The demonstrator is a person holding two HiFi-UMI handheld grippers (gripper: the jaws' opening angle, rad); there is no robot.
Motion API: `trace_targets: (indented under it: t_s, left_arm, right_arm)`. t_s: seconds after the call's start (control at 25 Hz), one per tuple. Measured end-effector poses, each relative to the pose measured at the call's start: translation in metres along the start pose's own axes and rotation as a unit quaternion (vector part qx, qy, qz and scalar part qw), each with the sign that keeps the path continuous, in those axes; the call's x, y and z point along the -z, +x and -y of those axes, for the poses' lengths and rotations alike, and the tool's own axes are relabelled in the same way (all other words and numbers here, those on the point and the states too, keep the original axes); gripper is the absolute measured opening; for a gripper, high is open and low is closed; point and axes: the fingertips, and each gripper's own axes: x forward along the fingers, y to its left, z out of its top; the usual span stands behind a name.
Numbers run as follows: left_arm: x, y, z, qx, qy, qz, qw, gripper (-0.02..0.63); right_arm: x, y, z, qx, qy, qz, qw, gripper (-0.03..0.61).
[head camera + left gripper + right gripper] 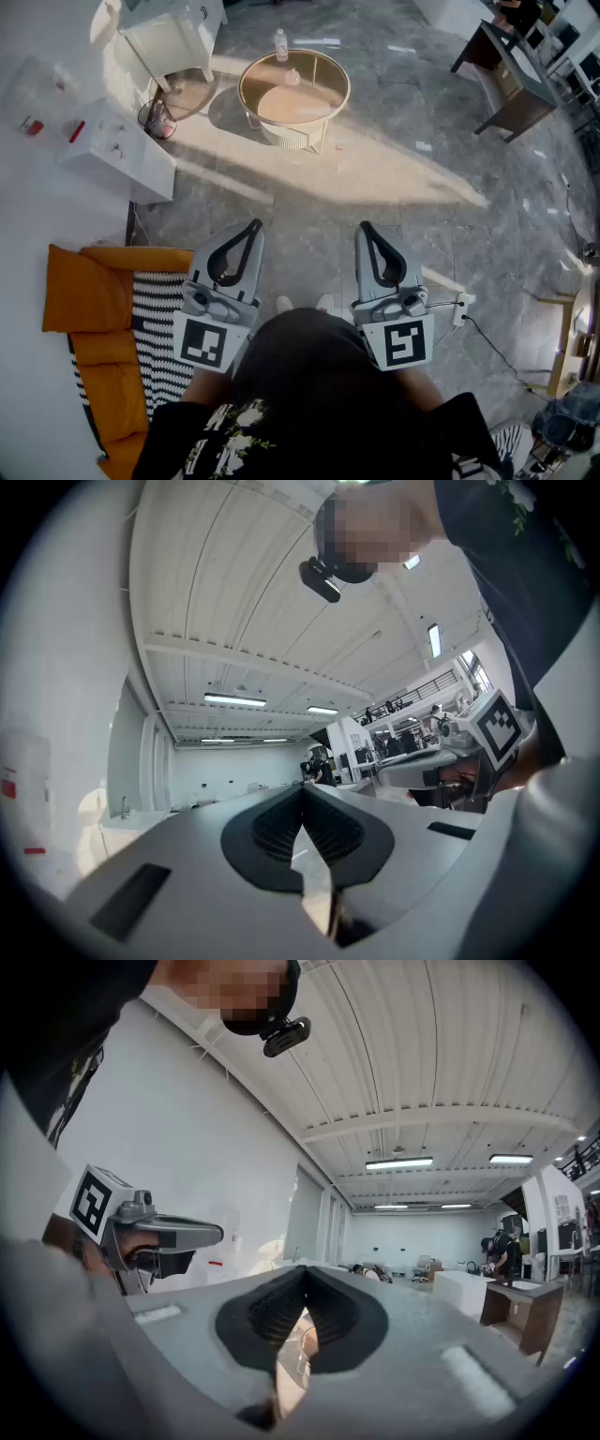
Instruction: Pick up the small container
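Small container, as far as I can judge, is the little pale object standing on the round table. It is too small in the head view to be sure of its shape or to give it a long axis.

Starting at the fingers, the left gripper has its jaws pressed together tip to tip, with nothing between the ribbed pads. The right gripper is likewise fully closed and empty. Both are held level in front of the person's body, side by side and pointing the same way, over bare stone floor.

The table lies straight ahead of both grippers and well apart from them, with open floor between. The object sits a little to the left of the midline between the two tips, so the left gripper looks slightly nearer, though the difference is small. A clear bottle stands upright just beyond the object, near the table's far rim.

Off to the left are a white counter and an orange sofa.
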Motion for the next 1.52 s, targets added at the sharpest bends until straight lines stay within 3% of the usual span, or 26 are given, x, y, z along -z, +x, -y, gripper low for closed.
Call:
trace_targets:
  t_s: [0.32,0.68,1.08,1.32,1.52]
  left_arm:
    - [0.001,0.001,0.013,0.002,-0.01,-0.007,0.9999,0.008]
    - [0.018,0.013,0.035,-0.001,-0.018,-0.036,0.9992,0.008]
    - [0.035,0.032,0.087,0.009,-0.023,-0.045,0.9987,0.008]
    - [0.027,0.068,0.105,0.045,-0.007,-0.026,0.9986,0.008]
    - [0.047,0.089,0.093,0.039,-0.022,-0.046,0.9979,0.008]
  right_arm:
    - [-0.002,-0.015,0.006,-0.004,0.014,0.023,1.0,-0.006]
    - [0.028,-0.049,0.032,-0.009,0.024,-0.017,1.0,-0.005]
    - [0.064,-0.085,0.062,-0.022,0.029,-0.026,0.999,-0.005]
    - [0.075,-0.079,0.068,-0.043,0.027,-0.03,0.998,-0.005]
    - [0.077,-0.058,0.088,-0.048,0.022,-0.027,0.998,-0.005]
